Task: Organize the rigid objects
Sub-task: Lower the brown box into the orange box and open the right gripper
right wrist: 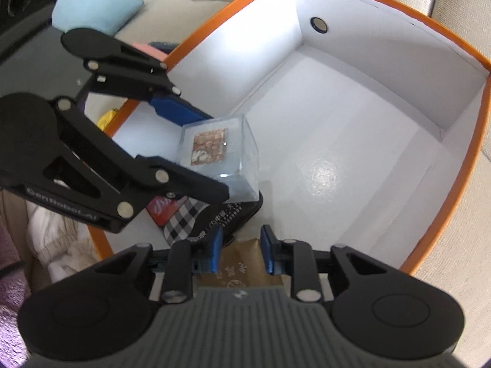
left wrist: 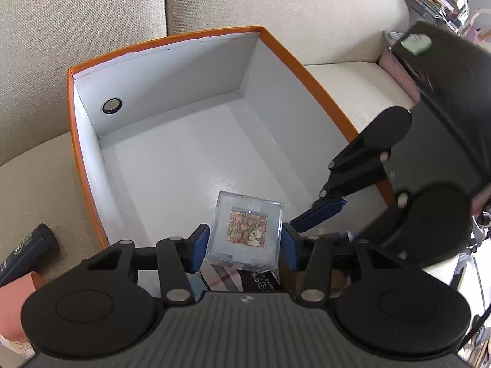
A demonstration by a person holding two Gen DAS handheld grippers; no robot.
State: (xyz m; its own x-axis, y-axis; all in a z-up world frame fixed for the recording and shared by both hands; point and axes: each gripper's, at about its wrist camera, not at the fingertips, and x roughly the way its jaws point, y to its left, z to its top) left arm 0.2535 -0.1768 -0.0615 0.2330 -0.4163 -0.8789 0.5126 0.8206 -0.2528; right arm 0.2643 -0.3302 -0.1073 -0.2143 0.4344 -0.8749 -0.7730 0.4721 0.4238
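Note:
A clear plastic cube (left wrist: pixel 245 233) with a small patterned picture of a rabbit inside sits between the blue pads of my left gripper (left wrist: pixel 245 245), which is shut on it and holds it inside the orange box (left wrist: pixel 79 141). The cube also shows in the right wrist view (right wrist: pixel 219 156), above a black box (right wrist: pixel 233 214) and a checked packet (right wrist: pixel 181 220) at the box's near end. My right gripper (right wrist: pixel 241 251) hangs over a brown packet (right wrist: pixel 239 273) with its jaws apart around it; whether the pads touch the packet is unclear.
The orange box has white inner walls (right wrist: pixel 383 61) and a wide bare white floor (left wrist: pixel 190 159). It rests on a beige sofa (left wrist: pixel 337 15). A dark bottle (left wrist: pixel 27 251) and a pink object (left wrist: pixel 15 303) lie left of the box. A light blue cushion (right wrist: pixel 95 3) lies beyond.

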